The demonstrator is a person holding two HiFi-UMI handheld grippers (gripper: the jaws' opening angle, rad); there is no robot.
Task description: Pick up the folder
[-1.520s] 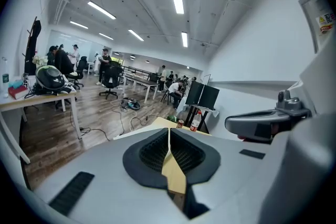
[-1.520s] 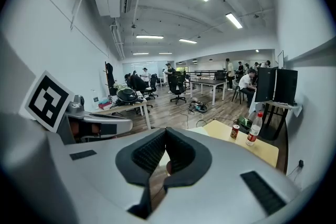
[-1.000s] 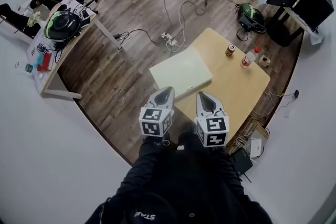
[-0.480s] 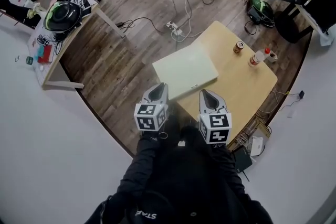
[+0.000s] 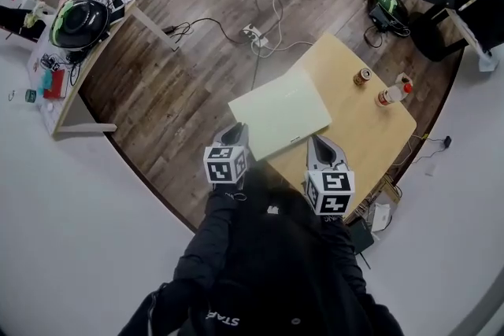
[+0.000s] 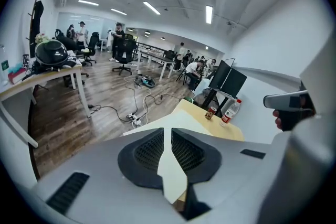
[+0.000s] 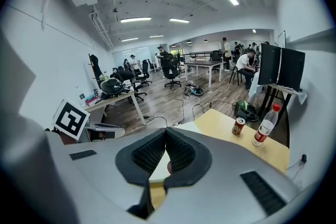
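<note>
Nearest, both grippers are held out in front of the person's dark sleeves, and neither has the folder (image 5: 279,112), so the pickup has not yet begun: reaching, gripping and lifting all remain. The left gripper (image 5: 237,131) has its jaws pressed together on nothing; its own view shows only a thin sliver of the pale sheet beyond the closed tips. The right gripper (image 5: 319,142) is likewise closed and empty, its tips meeting in its own view. Just past them the folder, a pale greenish rectangle, lies flat on the near left part of the wooden table (image 5: 370,134), its left corner seeming to overhang the table edge above the floor. The left gripper's tip sits just beside the folder's near left edge and the right one just short of its near right edge; neither appears to touch it. Both would need to spread before any grip. Farther right on the table stand a can (image 5: 363,76) and a bottle (image 5: 391,93), well apart from the folder.
</note>
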